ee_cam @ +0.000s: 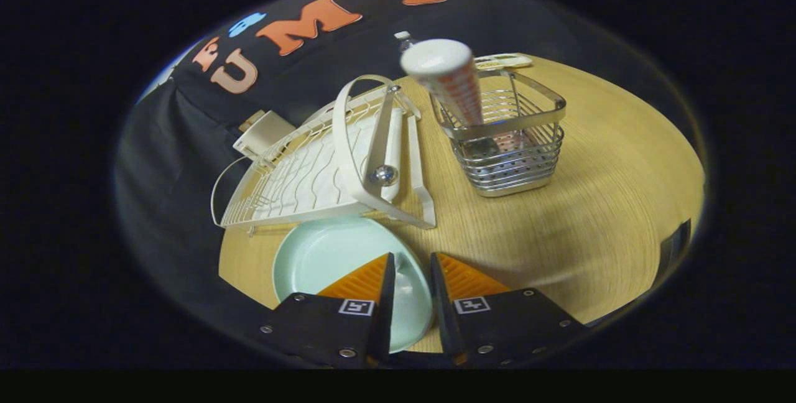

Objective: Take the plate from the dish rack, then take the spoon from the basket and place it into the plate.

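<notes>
The round worktop is pale wood with fine grain. On it lies the white wire dish rack, with a curved handle. Just beside it stands the shiny metal basket, made of wire rings; the spoon, thick, white and orange, stands upright inside. The smooth mint plate lies flat before the rack. The tongs pinch its rim.
</notes>
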`<state>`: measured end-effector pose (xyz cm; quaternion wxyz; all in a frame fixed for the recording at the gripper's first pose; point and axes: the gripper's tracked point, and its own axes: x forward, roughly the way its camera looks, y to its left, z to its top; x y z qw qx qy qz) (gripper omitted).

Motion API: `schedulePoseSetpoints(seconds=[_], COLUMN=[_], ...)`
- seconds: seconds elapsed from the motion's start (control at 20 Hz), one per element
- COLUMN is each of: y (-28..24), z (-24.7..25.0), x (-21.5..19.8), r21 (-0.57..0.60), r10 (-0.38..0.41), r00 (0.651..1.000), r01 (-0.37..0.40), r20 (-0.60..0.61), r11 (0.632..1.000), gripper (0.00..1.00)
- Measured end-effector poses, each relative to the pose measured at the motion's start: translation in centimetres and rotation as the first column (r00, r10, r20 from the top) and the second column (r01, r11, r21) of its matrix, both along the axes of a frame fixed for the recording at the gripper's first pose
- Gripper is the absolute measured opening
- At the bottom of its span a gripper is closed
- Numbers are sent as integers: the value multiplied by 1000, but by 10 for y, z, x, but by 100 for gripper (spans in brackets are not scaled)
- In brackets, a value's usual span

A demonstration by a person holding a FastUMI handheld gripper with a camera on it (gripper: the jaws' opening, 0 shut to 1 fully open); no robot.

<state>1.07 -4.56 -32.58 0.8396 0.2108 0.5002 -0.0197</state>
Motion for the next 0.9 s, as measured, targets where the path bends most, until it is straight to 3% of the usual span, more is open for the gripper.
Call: schedulePoseSetpoints(seconds=[0.25, 0.45, 0.7, 0.9], y=[-22, -35, -66, -76], z=[28, 58, 82, 95], x=[13, 31, 51, 60], r21=[-132, -211, -333, -403], r10=[18, 45, 53, 81], r00=[989, 946, 870, 824], r01=[2, 25, 130, 186], r20=[147, 320, 490, 561], r11=[991, 977, 934, 896], gripper=[54, 64, 65, 59])
